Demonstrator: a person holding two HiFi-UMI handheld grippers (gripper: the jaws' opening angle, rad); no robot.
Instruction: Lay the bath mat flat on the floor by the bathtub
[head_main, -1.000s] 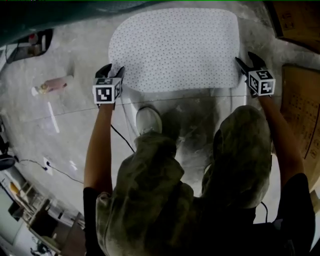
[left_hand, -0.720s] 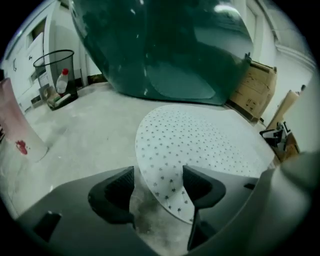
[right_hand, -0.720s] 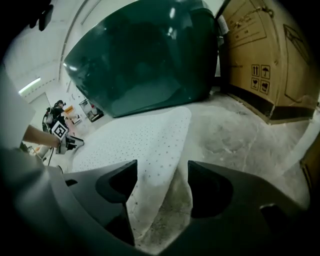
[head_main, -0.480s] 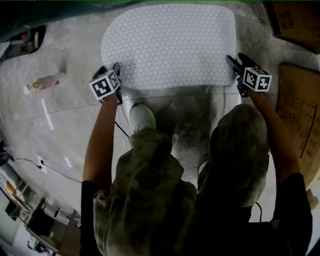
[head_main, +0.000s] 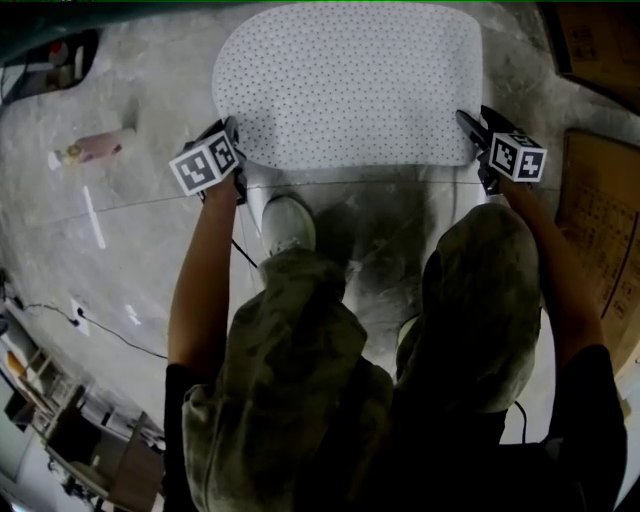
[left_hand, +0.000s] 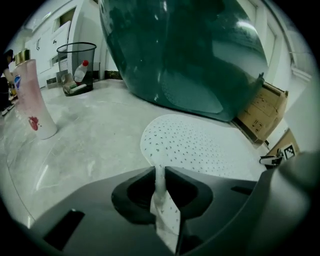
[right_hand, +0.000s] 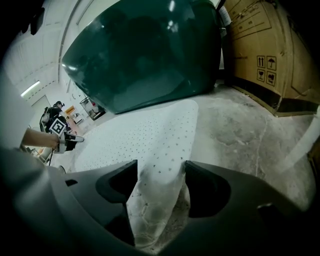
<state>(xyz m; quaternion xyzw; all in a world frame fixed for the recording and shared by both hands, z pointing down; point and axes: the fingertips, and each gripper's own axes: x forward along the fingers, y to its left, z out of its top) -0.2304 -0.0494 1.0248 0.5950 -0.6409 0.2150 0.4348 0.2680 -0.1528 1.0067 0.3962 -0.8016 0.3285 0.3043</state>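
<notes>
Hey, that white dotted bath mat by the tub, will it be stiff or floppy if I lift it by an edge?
Probably floppy: the bath mat creases into a soft fold where the right claw pinches its edge. It looks thin, so likely light. Pushed, it would probably bunch rather than sliding on the rough floor.
</notes>
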